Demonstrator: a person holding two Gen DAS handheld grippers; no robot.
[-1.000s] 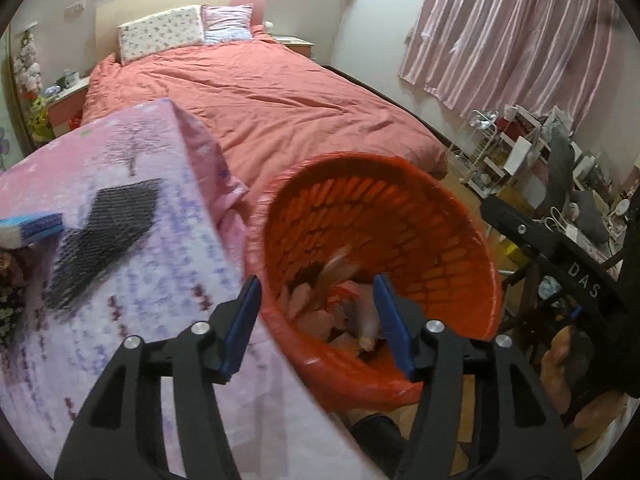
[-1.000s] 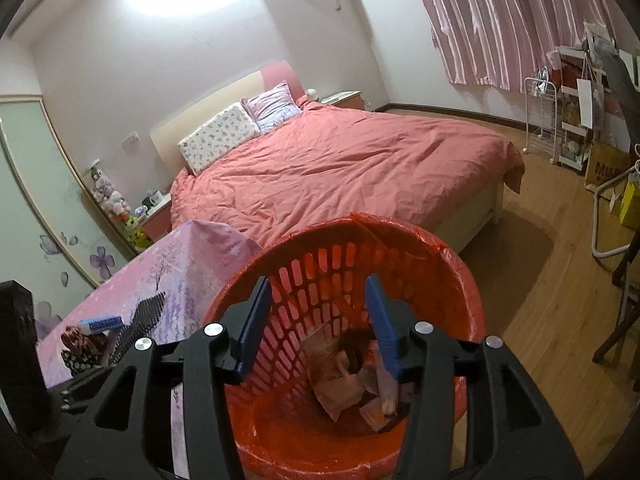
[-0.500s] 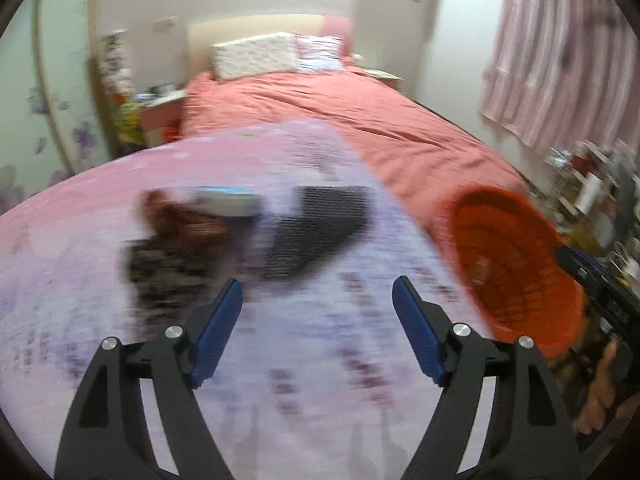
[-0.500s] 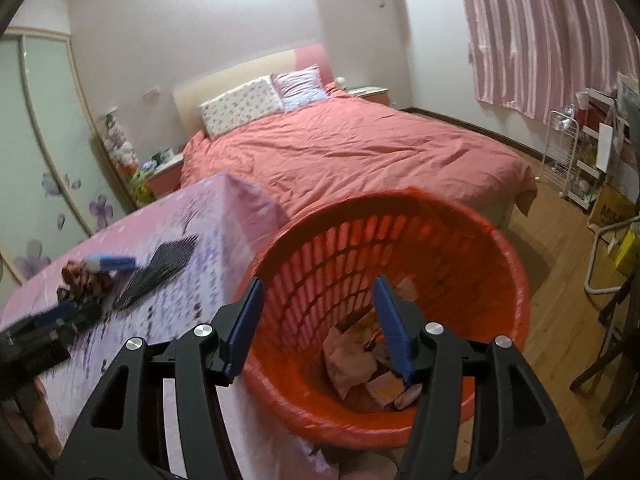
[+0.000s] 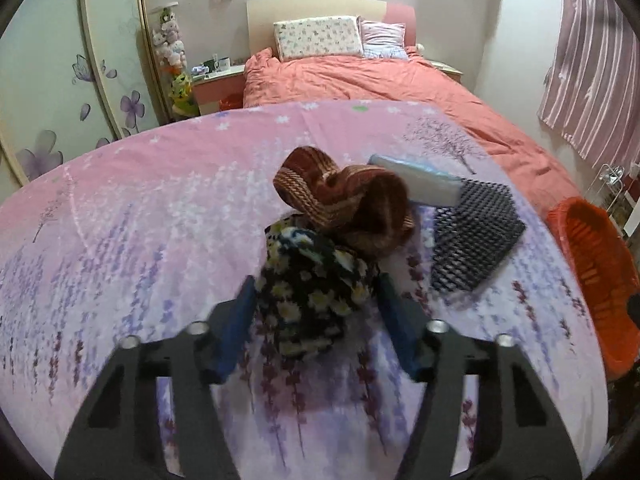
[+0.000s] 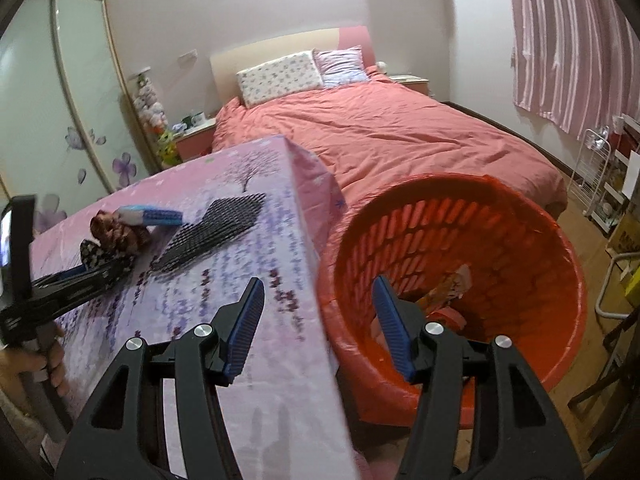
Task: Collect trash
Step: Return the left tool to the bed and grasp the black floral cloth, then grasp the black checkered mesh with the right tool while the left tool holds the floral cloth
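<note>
A black floral cloth [image 5: 312, 296] lies on the lavender-print table [image 5: 140, 240], against a brown striped cloth [image 5: 352, 204]. My left gripper [image 5: 316, 304] is open, its blue fingers either side of the floral cloth; it also shows in the right wrist view [image 6: 100, 268]. A white and blue packet [image 5: 416, 184] and a black mesh pad [image 5: 472, 236] lie to the right. The orange basket [image 6: 532, 240] holds paper scraps [image 6: 444, 300] beside the table. My right gripper [image 6: 320, 320] is open and empty, over the table edge and the basket rim.
A bed with a coral duvet [image 6: 380, 128] stands beyond the table. A wardrobe with flower decals [image 5: 60, 80] is on the left. A white wire rack [image 6: 600, 176] and a cardboard box stand on the wooden floor at the right.
My left gripper swung from over the basket to the table and now straddles the floral cloth. My right gripper shifted left, from over the basket to its rim.
</note>
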